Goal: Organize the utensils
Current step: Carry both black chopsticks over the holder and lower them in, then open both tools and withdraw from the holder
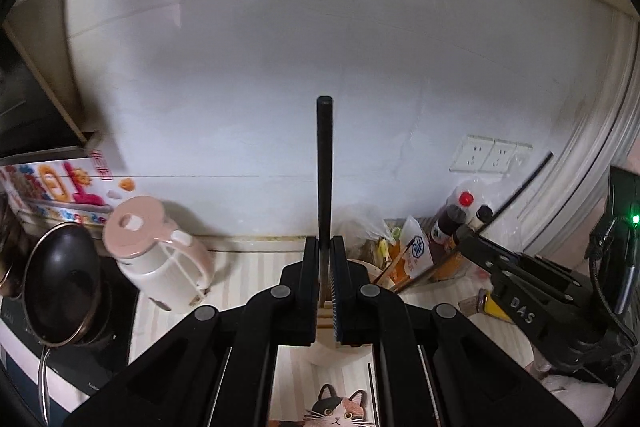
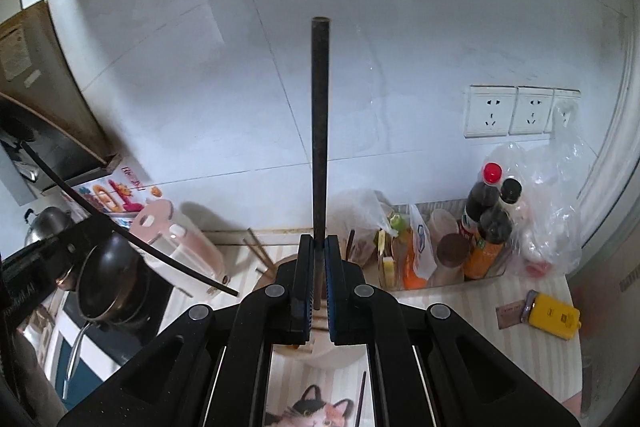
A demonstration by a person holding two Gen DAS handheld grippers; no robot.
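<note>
The left claw (image 1: pixel 325 267) is pinched nearly closed on a dark chopstick (image 1: pixel 324 163), which stands upright between its pads and rises against the white tiled wall (image 1: pixel 280 47). The right claw (image 2: pixel 319 263) grips a second dark chopstick (image 2: pixel 320 131) the same way, its pads almost together with only the stick between them, the stick pointing straight up.

Both claws hang over a round pale holder (image 2: pixel 280 267) on the striped bench (image 2: pixel 460 307), and several brown wooden chopsticks (image 2: pixel 260 251) lean out of it toward the left and far side. In the left wrist view more of these sticks show between the pads and to the right of them (image 1: pixel 394 263). The right claw's body appears at the right of the left wrist view (image 1: pixel 520 287), with its thin stick slanting up toward the wall sockets (image 1: pixel 492 157).

A cat-print mat (image 2: pixel 312 411) lies on the near part of the bench, with a single dark chopstick (image 2: pixel 361 403) lying just right of it. To the left stands a pink and white kettle (image 1: pixel 156 255), and left of that a dark pan (image 1: pixel 64 283) sits on the stove. At the far right, a clear tray (image 2: pixel 440 279) holds sauce bottles (image 2: pixel 486 195), jars and snack packets, with a crumpled plastic bag (image 2: pixel 548 211) beside it. A yellow box (image 2: pixel 554 315) lies on the bench near the right edge.
</note>
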